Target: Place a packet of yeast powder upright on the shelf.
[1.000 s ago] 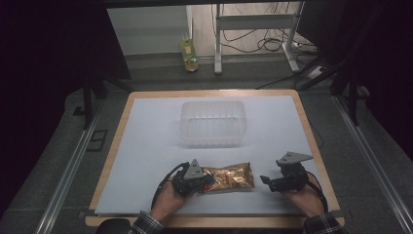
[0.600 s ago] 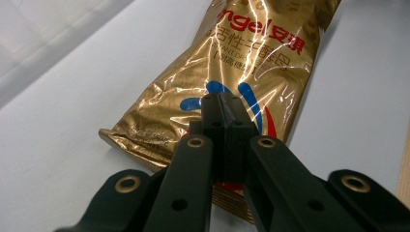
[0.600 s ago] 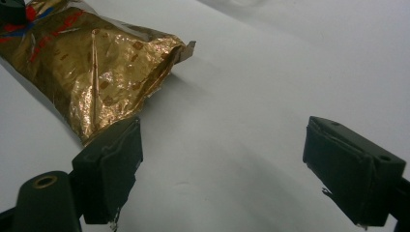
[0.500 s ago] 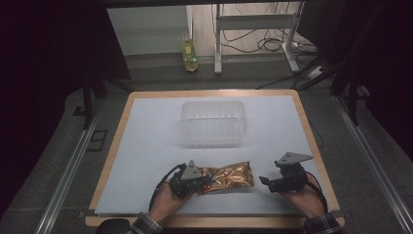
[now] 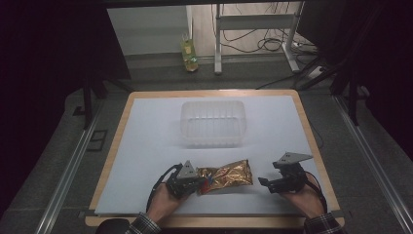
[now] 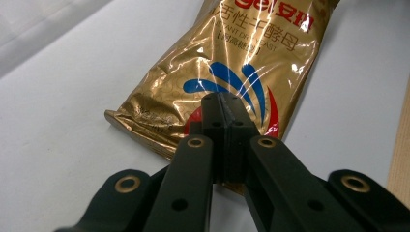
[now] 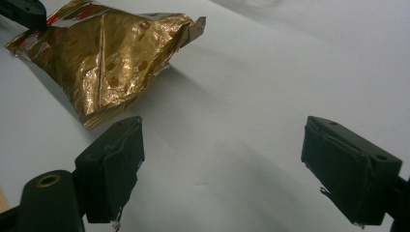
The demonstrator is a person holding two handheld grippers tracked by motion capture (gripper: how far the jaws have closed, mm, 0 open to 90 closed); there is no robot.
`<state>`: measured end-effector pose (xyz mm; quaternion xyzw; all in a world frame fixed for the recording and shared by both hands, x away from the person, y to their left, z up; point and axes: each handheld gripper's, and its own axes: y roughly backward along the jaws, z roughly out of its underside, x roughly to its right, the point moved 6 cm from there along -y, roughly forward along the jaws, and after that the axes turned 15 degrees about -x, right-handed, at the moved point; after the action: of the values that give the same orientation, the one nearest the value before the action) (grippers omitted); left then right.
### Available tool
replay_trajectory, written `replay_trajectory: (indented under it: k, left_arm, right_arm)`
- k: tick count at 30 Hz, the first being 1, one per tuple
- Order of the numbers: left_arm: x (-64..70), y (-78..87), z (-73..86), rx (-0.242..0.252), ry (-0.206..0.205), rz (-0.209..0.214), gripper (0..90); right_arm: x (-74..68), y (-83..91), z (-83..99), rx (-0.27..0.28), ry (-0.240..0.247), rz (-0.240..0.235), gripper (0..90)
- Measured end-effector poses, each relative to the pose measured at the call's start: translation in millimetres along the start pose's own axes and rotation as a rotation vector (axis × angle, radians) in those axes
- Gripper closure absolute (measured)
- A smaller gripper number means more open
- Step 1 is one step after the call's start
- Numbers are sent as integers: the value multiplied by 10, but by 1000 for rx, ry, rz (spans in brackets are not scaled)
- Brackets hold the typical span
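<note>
While the gold foil packet (image 5: 225, 176) lay flat in front of the clear plastic tub (image 5: 213, 123), on the person's side of it, its long axis ran from one gripper toward the other. The left gripper (image 5: 194, 182) had its jaws pressed together on the packet's near end, so that hand was the closer one. The right gripper (image 5: 263, 183), jaws spread wide and holding nothing, stood just off the packet's far end, a little nearer to it than half a second earlier.

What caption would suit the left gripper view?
Left gripper, jaws shut, pinching one end of a gold foil packet lying on the white table.
</note>
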<state>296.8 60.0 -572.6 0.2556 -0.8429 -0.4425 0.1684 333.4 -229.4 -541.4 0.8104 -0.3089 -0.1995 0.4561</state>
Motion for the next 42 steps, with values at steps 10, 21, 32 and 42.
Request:
replay_trajectory:
  k: [10,21,32,42]
  left_arm:
    - [8,-50,100,-49,-18,-42,898]
    - [-1,-53,97,-53,-15,-32,898]
    - [-2,-53,99,-53,-28,-33,898]
    - [-9,-52,98,-57,-40,-30,898]
  right_arm:
    - [-92,2,-39,3,7,-70,153]
    - [-205,-57,-95,-16,9,-151,152]
    - [-327,-196,-194,-37,7,-229,151]
    - [-392,-377,-300,-60,-7,-331,152]
